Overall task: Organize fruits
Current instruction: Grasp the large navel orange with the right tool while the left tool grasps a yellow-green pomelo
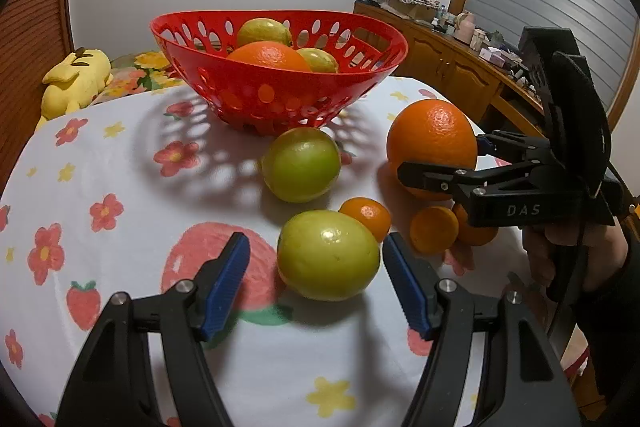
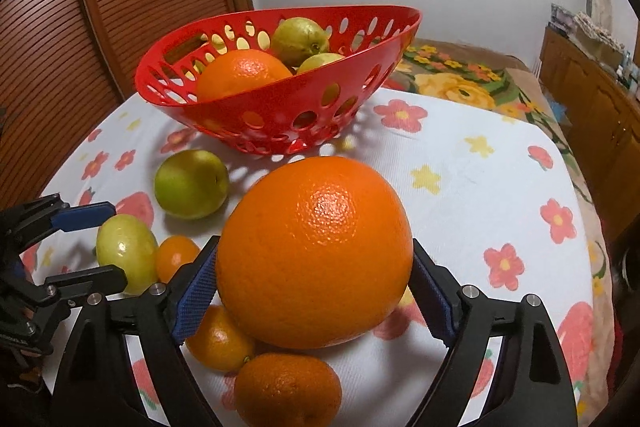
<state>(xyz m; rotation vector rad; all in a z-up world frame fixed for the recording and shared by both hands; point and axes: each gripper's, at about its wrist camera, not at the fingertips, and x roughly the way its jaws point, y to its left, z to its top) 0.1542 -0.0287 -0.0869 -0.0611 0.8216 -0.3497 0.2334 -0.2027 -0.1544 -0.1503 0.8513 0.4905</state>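
A red perforated basket [image 1: 280, 87] [image 2: 280, 115] holds an orange and two green fruits. On the flowered cloth lie two green fruits [image 1: 328, 255] [image 1: 300, 163], three small tangerines [image 1: 366, 217] and a big orange [image 1: 432, 143] [image 2: 316, 251]. My left gripper [image 1: 316, 279] is open, its pads on either side of the nearer green fruit [image 2: 126, 251] without touching. My right gripper [image 2: 316, 291] [image 1: 440, 163] is shut on the big orange, which seems lifted a little off the cloth.
A yellow plush toy [image 1: 76, 79] lies beyond the table's far left edge. A wooden sideboard [image 1: 460, 67] with clutter runs along the right. A slatted wooden door [image 2: 100, 27] stands behind the basket. A flowered bedspread [image 2: 452, 83] lies beyond the table.
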